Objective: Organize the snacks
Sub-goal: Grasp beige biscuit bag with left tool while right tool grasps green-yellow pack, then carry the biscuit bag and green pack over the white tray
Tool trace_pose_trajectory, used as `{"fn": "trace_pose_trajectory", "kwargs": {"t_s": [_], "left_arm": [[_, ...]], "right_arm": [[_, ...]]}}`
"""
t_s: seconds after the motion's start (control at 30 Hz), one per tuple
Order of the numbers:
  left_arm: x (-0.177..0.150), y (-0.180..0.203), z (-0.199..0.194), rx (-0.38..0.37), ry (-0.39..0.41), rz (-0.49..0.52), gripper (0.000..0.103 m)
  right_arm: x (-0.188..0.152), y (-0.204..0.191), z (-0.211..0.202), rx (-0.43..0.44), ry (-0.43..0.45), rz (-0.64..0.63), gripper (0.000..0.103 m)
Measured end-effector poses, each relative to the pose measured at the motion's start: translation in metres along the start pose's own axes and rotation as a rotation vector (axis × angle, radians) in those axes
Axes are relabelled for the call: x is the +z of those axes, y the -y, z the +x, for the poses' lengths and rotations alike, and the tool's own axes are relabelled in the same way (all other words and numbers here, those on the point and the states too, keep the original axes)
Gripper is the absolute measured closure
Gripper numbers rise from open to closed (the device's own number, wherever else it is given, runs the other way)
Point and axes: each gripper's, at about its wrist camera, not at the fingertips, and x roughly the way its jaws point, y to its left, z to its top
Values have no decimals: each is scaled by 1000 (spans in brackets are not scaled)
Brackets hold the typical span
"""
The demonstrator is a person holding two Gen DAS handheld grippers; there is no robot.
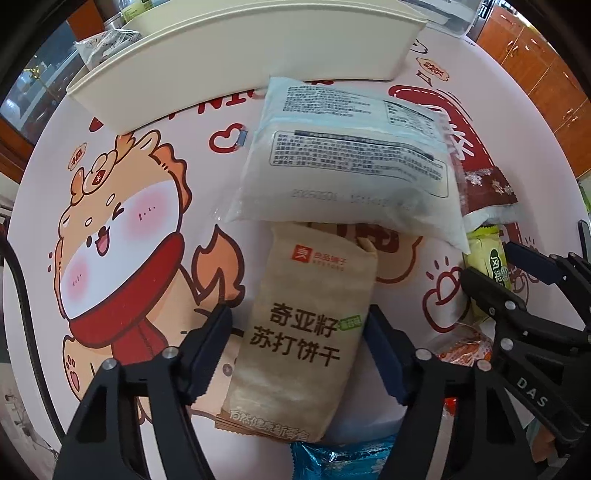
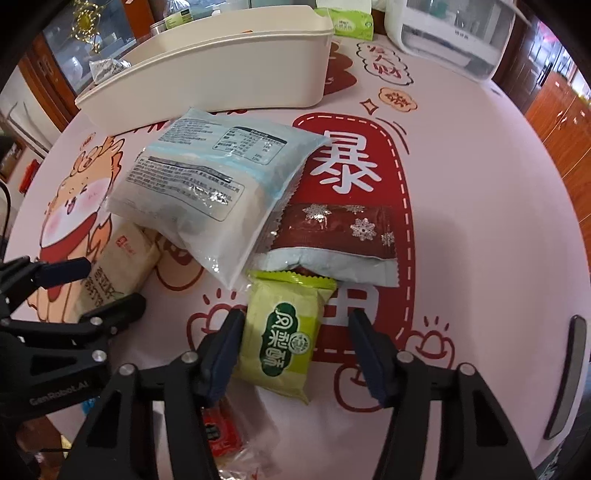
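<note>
A brown cracker pack (image 1: 306,328) lies on the cartoon tablecloth between the fingers of my left gripper (image 1: 297,310). The right finger is at its edge and a narrow gap shows on the left, so the gripper is open. A green snack pack (image 2: 284,339) lies between the fingers of my right gripper (image 2: 294,317), also open: the left pad touches the pack and the right finger stands clear. A large white and blue bag (image 1: 343,158) (image 2: 207,184) overlaps the far ends of both packs. A cream bin (image 1: 236,74) (image 2: 221,66) stands behind it.
A dark red snowflake pack (image 2: 332,229) lies partly under the big bag. A blue wrapper (image 1: 340,458) and a red-orange pack (image 2: 218,428) lie near the front edge. A white appliance (image 2: 450,33) and a green tissue pack (image 2: 351,22) stand at the back.
</note>
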Motion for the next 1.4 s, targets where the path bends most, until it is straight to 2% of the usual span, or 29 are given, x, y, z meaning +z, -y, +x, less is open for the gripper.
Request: {"fn": "trace_pose_trajectory", "kwargs": {"t_s": [0.13, 0.17, 0.37, 0.53, 0.6, 0.8, 1.0, 1.2, 1.4], "left_arm": [[-3, 6, -4, 6, 26, 0, 46], [-3, 7, -5, 8, 27, 0, 46], [-2, 7, -5, 19, 44, -3, 49], [3, 3, -11, 46, 22, -21, 50], [7, -3, -27, 43, 43, -42, 51], [20, -26, -97, 80, 194, -102, 52], [34, -48, -155, 84, 309, -170, 52], [59, -59, -204, 104, 376, -178, 52], [105, -69, -258, 149, 474, -117, 51]], "right_arm": [[-3, 0, -1, -10, 37, -6, 57], [-5, 0, -2, -10, 47, -6, 61], [-11, 2, -4, -3, 68, -7, 66], [-4, 6, -5, 37, 6, -16, 66], [0, 7, -18, 28, 17, -31, 67], [16, 6, -82, 42, 138, -105, 67], [39, 7, -109, 95, 190, -127, 67], [66, -4, -129, 160, 242, -142, 67], [116, -4, -164, 192, 338, -126, 67]]}}
